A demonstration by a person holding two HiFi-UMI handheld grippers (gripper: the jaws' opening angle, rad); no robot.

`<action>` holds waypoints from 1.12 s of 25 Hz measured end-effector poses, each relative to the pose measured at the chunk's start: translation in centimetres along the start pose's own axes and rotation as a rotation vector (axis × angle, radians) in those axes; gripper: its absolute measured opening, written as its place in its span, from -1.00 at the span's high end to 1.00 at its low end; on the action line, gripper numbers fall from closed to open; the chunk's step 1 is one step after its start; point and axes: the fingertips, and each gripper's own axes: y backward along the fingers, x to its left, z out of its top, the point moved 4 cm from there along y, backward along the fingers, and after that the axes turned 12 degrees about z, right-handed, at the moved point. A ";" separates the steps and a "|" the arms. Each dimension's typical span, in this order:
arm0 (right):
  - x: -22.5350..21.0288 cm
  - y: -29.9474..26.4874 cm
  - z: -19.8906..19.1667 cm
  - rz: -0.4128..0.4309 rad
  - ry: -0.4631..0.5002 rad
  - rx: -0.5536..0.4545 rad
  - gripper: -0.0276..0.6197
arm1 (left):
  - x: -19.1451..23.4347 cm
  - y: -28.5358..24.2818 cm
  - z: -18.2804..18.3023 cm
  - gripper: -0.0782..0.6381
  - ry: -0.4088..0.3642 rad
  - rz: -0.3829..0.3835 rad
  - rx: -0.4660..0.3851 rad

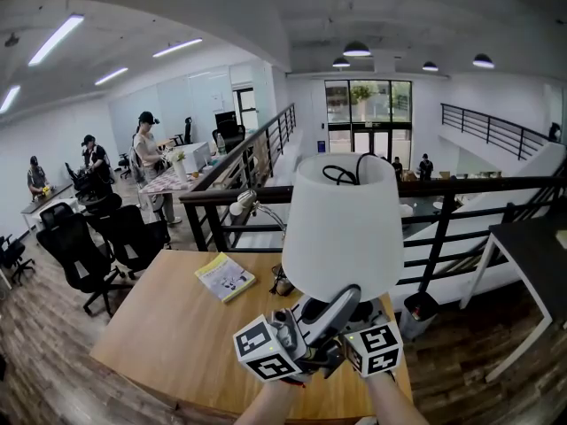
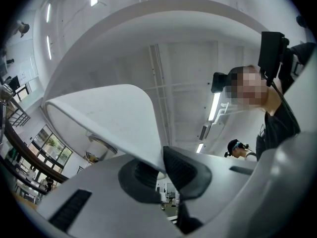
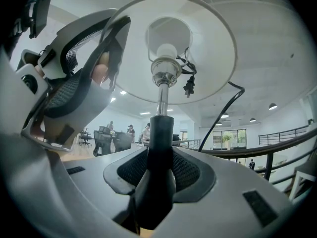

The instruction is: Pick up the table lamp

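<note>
Over desk (image 1: 168, 326) near edge — left tongs (image 2: 161, 165) pinch lampshade rim (image 2: 119, 114) | right tongs (image 3: 159, 168) clamp lamp stem (image 3: 160, 133)

The table lamp (image 1: 344, 228), with a white tapered shade (image 3: 213, 58), black stem (image 3: 160, 133) and black cord (image 1: 341, 173) tucked into the shade's top, is upright above the wooden table (image 1: 168, 326).

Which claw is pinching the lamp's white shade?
The left claw: it is shut on the rim of the white shade, while the right claw is shut on the black stem.
</note>
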 end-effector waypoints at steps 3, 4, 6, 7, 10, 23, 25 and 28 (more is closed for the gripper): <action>0.3 0.2 0.3 0.000 0.001 -0.003 0.45 | -0.4 0.0 0.2 0.73 -0.003 -0.001 -0.001; 0.4 0.3 0.4 0.001 0.001 -0.003 0.45 | -0.6 0.0 0.3 0.73 -0.003 0.000 -0.001; 0.5 0.3 0.6 0.002 0.002 -0.001 0.45 | -0.7 0.1 0.5 0.73 -0.003 0.001 -0.003; 0.6 0.3 0.6 0.002 0.003 -0.001 0.45 | -0.7 0.1 0.5 0.73 -0.002 0.002 -0.004; 0.6 0.4 0.7 0.001 0.006 -0.003 0.45 | -0.8 0.2 0.5 0.73 -0.004 0.001 -0.006; 1.2 1.0 1.0 -0.006 0.015 -0.004 0.45 | -1.7 0.4 0.7 0.73 -0.002 -0.004 -0.012; 1.2 1.1 1.0 -0.007 0.015 -0.005 0.45 | -1.9 0.4 0.7 0.73 -0.002 -0.005 -0.012; 1.3 1.4 1.0 -0.007 0.018 -0.007 0.45 | -2.2 0.5 0.6 0.73 -0.004 -0.007 -0.012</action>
